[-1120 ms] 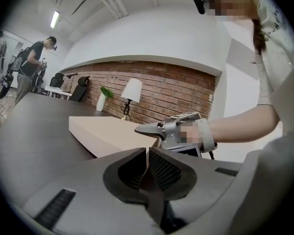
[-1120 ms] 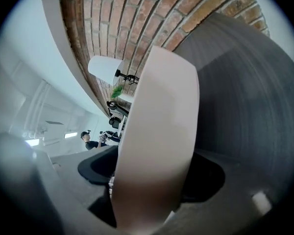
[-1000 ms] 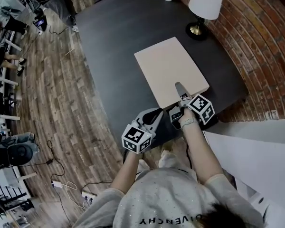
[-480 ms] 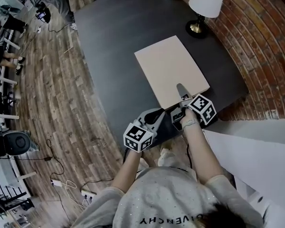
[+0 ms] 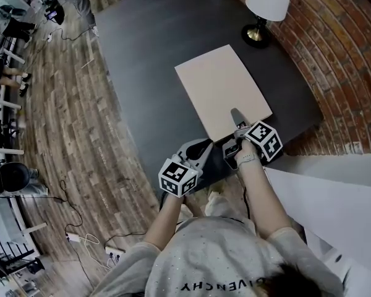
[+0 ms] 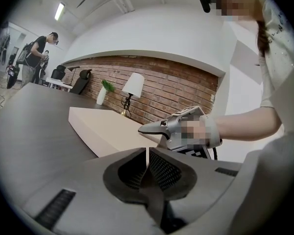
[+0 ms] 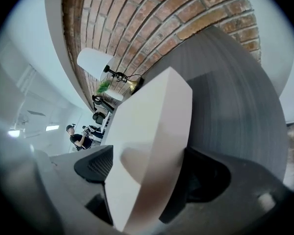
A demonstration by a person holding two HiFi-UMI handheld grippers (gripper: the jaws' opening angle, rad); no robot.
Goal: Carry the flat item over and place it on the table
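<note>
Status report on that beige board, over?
Left gripper shut, empty. Right gripper just opening, board edge between fingers. Board flat on table. Nothing blocking.

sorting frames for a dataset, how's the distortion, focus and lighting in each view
Head view: evenly lit and sharp; the edges of the dark rectangular table bow outward. Left gripper view: strong fisheye inside a black round border, the white-shaded table lamp small but crisp. Right gripper view: the flat beige board is soft at its near end, and the red brick wall curves strongly.

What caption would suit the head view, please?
Board flat on the table; right gripper, fingers just opening, straddles its near edge.
</note>
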